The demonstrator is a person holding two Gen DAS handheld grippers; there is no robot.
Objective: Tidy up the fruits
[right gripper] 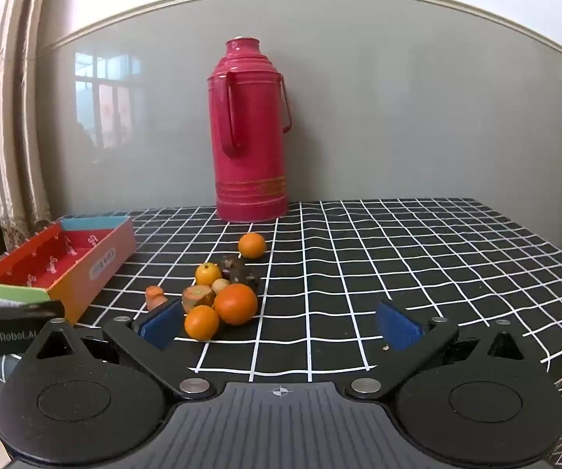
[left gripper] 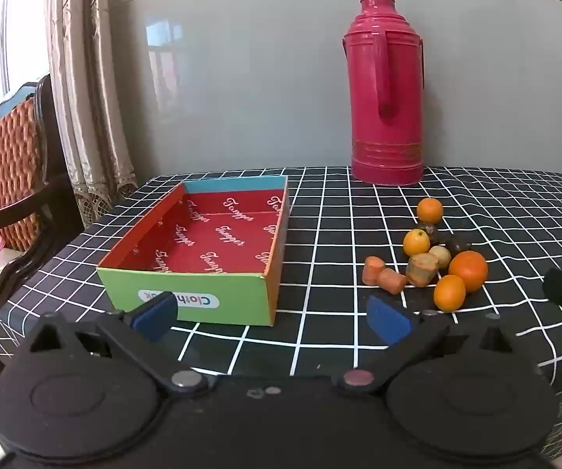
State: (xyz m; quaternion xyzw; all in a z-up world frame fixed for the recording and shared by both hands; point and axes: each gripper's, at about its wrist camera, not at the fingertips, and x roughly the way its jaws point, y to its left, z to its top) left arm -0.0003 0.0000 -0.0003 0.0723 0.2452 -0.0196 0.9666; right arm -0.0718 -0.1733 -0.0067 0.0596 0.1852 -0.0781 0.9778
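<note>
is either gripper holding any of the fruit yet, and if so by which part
Nothing is held. The left gripper and right gripper both have their jaws wide open with nothing between them; the fruit pile lies untouched on the checked tablecloth.

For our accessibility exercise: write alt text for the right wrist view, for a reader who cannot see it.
The open right gripper hovers over a black grid tablecloth, facing a loose pile of oranges and cut carrot pieces. An empty red-lined box sits left; a red thermos stands by the wall.
</note>
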